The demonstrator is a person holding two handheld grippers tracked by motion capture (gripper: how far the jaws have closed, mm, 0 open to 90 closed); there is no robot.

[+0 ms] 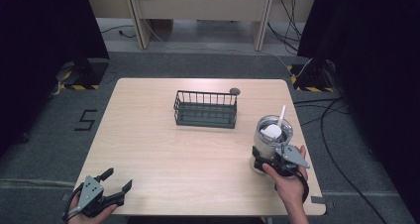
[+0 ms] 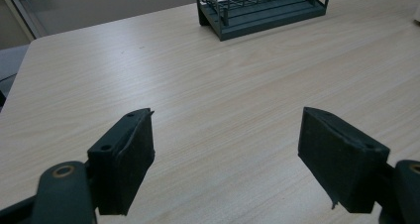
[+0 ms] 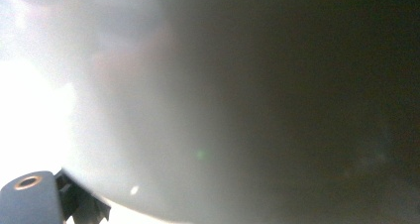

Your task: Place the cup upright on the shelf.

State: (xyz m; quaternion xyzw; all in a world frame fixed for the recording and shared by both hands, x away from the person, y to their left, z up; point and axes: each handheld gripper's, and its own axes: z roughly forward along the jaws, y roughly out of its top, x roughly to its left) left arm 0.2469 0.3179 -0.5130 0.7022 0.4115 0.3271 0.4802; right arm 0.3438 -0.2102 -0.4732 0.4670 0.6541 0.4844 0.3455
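High view: the left hand [image 1: 91,210] is resting at the near left corner of the table [image 1: 148,149], holding the left gripper [image 1: 118,180] with jaws spread wide and nothing between them. The right hand [image 1: 289,183] is reaching in at the near right, pressing the right gripper [image 1: 267,160] against the side of a clear cup [image 1: 273,135] with a white straw [image 1: 281,116]; the cup is standing upright near the table's right edge. A dark wire basket [image 1: 205,109] is sitting mid-table, well apart from both.

Left gripper view: both pads [image 2: 130,157] are hovering wide over bare wood, the basket [image 2: 257,11] lying ahead.

Right gripper view: the cup wall [image 3: 208,100] is blurring out the frame. Whether the jaws are clamping it cannot be told.
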